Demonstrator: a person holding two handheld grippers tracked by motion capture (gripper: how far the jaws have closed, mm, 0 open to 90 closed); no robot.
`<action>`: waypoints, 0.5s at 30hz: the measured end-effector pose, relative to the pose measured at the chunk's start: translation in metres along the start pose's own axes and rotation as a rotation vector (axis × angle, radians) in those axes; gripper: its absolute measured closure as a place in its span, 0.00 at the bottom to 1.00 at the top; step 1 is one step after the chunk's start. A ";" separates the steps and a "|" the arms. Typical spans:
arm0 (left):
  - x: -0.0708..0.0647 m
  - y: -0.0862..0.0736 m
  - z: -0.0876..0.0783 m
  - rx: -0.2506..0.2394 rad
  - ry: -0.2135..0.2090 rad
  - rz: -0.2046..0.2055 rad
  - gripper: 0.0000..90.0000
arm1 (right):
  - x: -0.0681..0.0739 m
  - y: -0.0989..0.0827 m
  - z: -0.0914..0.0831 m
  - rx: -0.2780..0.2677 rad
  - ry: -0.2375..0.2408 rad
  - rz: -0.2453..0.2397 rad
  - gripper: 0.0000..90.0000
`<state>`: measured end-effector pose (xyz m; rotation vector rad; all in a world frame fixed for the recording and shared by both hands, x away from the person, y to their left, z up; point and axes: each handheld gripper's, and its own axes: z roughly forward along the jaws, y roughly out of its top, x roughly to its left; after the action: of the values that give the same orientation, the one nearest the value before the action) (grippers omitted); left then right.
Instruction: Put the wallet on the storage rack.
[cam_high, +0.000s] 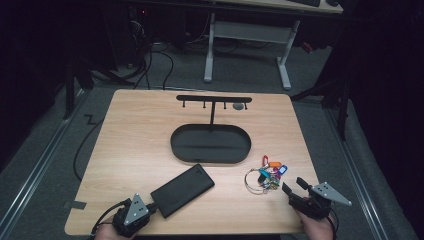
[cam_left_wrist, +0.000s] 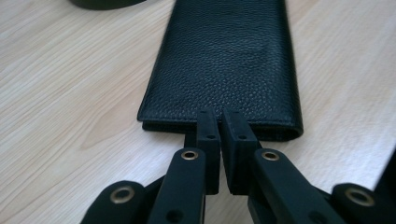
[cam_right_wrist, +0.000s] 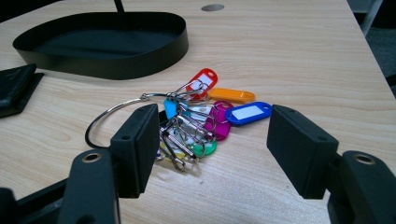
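- A dim room is surrounding a light wooden bench (cam_high: 135, 145); a white-legged desk frame (cam_high: 247, 45) is standing on the grey floor at the top of the high view.
- A black oval tray (cam_high: 210, 145) with a T-shaped hook rack (cam_high: 214, 100) is sitting at the centre of the bench.
- A black leather wallet (cam_high: 182, 190) is lying flat and slanted at the lower middle of the high view, just below the tray.
- The left gripper (cam_left_wrist: 219, 128), at the lower left of the high view, is pointing at the wallet's near short end; its jaws are pressed almost together, tips meeting that edge. Whether they are pinching the leather I cannot tell.
- A key ring with coloured tags (cam_high: 267, 175) is resting on the bench at the lower right, right of the wallet and apart from it.
- The right gripper (cam_right_wrist: 212, 149) is hovering just short of the keys, jaws spread wide, with nothing between the pads; the bunch is lying ahead, nearer the jaw at the frame's left.
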<state>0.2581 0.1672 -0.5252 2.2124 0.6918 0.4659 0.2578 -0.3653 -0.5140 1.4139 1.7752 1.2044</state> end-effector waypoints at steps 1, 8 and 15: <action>-0.002 0.001 0.001 -0.002 -0.008 0.008 0.95 | 0.000 0.000 0.000 0.000 0.002 0.002 0.39; -0.002 0.003 -0.003 -0.021 -0.016 0.006 0.85 | 0.000 0.000 0.000 0.005 0.000 -0.001 0.39; 0.000 0.005 -0.010 -0.095 0.023 -0.012 0.61 | -0.002 -0.001 0.000 0.004 -0.001 -0.001 0.38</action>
<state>0.2550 0.1697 -0.5149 2.1157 0.6806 0.5085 0.2584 -0.3667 -0.5148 1.4155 1.7777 1.1999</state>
